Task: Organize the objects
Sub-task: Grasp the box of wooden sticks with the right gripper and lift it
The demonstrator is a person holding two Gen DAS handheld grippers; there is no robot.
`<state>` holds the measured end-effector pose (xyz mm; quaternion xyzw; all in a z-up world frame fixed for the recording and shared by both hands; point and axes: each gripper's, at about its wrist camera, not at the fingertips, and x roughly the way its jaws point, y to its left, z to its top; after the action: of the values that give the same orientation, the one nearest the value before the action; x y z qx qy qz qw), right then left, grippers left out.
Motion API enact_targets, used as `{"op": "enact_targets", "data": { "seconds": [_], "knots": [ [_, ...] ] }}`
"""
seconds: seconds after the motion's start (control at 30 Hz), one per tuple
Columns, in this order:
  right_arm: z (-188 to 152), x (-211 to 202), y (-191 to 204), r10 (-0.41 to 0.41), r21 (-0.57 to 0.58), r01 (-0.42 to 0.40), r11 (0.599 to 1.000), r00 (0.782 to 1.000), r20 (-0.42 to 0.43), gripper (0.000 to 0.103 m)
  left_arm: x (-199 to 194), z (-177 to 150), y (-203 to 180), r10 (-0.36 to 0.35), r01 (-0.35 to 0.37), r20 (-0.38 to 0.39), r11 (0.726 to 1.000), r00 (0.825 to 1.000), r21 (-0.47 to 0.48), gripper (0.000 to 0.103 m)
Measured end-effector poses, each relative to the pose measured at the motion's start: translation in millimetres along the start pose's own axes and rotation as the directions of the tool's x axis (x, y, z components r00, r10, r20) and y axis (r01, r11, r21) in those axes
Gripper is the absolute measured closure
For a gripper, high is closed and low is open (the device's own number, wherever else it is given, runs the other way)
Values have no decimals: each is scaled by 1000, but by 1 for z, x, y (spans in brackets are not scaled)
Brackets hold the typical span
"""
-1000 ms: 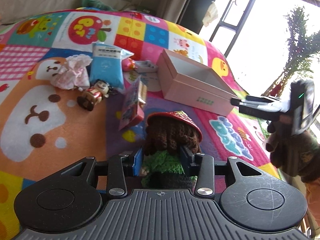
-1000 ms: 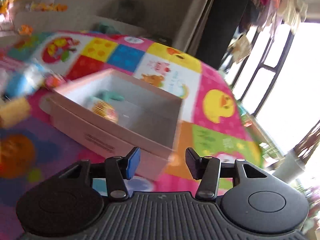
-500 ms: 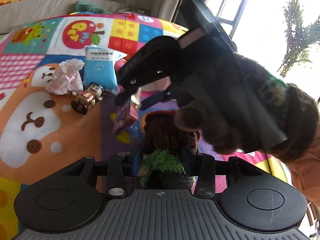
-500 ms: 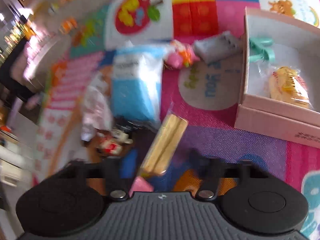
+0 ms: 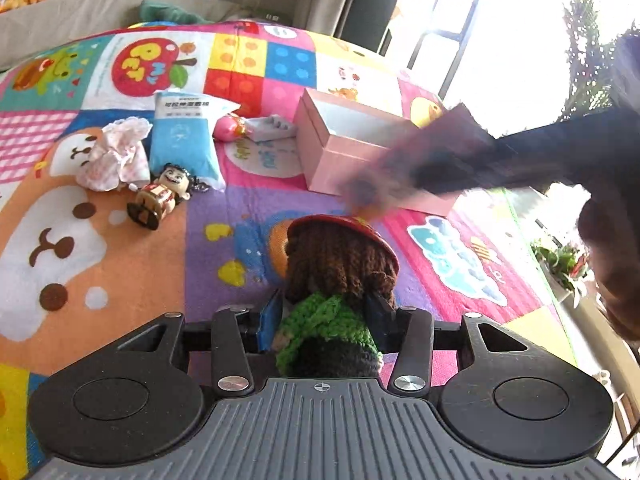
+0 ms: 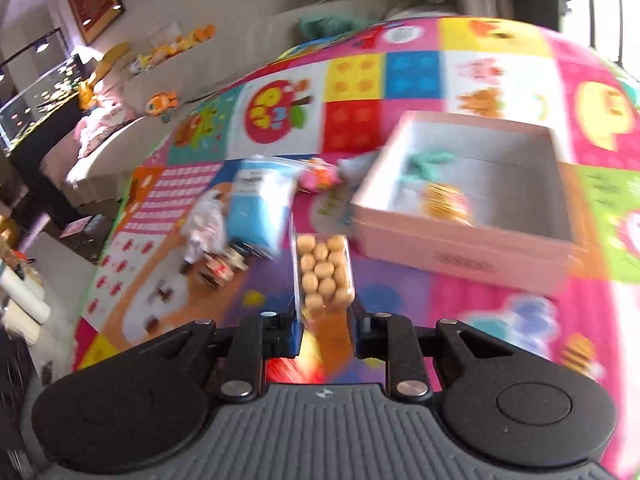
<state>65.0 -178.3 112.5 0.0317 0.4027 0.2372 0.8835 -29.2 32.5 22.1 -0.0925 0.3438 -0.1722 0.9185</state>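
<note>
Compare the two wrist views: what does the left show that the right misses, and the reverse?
Only the left view shows the left gripper shut on a knitted doll, and the right gripper's blurred arm crossing the frame.

Only the right view shows the right gripper shut on a snack pack, and the yellow packet inside the box.

Both show the pink box, blue pouch and figurine.
</note>
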Motion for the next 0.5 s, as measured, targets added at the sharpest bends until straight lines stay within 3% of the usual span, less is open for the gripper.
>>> {"op": "enact_targets", "data": {
  "seconds": [0.23,0.43,0.5],
  "knots": [
    [-44,-53,-57,-68,90,64,994,997,34,81,11,3,-9,-11,12,-32,999,999,35,51],
    [-62,-54,-76,65,98,-54,994,991,-119,81,26,5,-22,10,-6,-62,998,998,64,48],
    [-64,-45,-80,59,117,-47,992,993,-107,80,30,5,-23,26,-22,-67,998,997,63,47]
  ]
}}
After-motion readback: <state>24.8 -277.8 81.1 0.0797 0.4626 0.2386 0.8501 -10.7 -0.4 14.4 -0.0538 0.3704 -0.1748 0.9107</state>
